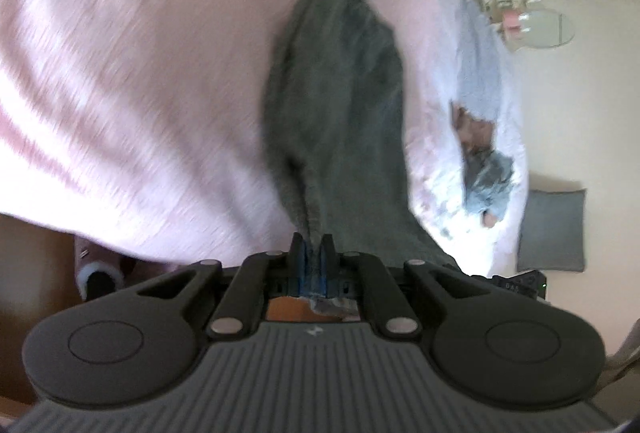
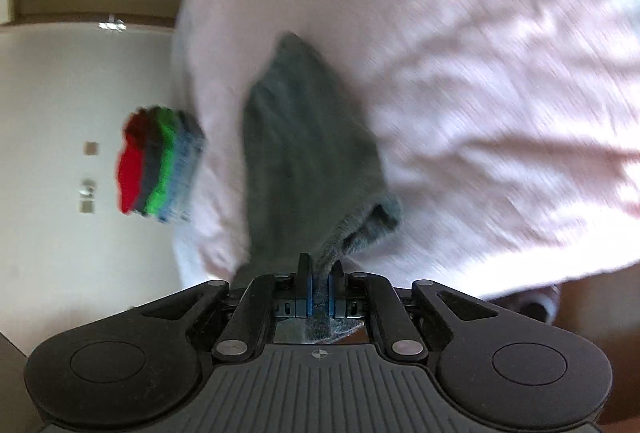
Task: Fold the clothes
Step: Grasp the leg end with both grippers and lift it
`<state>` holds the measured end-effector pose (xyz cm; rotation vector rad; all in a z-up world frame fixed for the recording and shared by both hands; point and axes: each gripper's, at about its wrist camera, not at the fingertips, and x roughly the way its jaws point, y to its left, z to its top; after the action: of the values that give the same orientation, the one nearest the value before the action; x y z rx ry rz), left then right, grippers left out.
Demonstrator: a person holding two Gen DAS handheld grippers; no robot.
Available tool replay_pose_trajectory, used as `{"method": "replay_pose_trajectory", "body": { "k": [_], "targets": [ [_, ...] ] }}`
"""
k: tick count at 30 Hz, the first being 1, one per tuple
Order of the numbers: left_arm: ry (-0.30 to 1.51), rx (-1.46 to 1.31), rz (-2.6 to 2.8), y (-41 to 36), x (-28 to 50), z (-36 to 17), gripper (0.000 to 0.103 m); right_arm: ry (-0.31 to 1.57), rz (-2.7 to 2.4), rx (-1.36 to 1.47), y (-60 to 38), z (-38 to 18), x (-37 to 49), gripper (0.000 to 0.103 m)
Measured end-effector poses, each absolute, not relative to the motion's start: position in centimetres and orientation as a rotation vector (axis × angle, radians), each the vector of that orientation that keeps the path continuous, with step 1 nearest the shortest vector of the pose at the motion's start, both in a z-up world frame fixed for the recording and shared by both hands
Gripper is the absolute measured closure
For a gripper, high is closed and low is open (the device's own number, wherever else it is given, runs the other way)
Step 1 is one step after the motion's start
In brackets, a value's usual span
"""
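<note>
A dark grey-green garment (image 1: 336, 121) stretches away from my left gripper (image 1: 313, 245), which is shut on its near edge; the cloth is pinched between the blue pads. In the right wrist view the same grey-green garment (image 2: 304, 153) runs up from my right gripper (image 2: 320, 269), also shut on an edge of it, with a fold bulging to the right of the fingers. The cloth hangs over a pale pink bedspread (image 1: 140, 73) that fills most of both views. Both pictures are blurred.
A stack of folded clothes (image 2: 160, 165) in red, grey, green and blue lies at the bed's left edge. A crumpled blue-grey garment (image 1: 486, 177) and a light blue one (image 1: 480, 73) lie on the bed's right side. A grey cushion (image 1: 552, 229) lies on the floor.
</note>
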<state>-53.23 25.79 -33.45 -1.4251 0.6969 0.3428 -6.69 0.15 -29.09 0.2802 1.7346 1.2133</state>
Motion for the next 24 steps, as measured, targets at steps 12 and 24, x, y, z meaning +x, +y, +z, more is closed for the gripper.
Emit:
{"method": "replay_pose_trajectory", "body": {
  "k": [12, 24],
  "targets": [
    [0.501, -1.543, 0.4, 38.0, -45.6, -33.9, 0.098, 1.764, 0.977, 0.31, 13.5, -31.8, 1.2, 0.098],
    [0.493, -1.52, 0.626, 44.1, -43.8, -37.5, 0.054, 1.422, 1.014, 0.261, 14.8, -32.9, 2.2, 0.026]
  ]
}}
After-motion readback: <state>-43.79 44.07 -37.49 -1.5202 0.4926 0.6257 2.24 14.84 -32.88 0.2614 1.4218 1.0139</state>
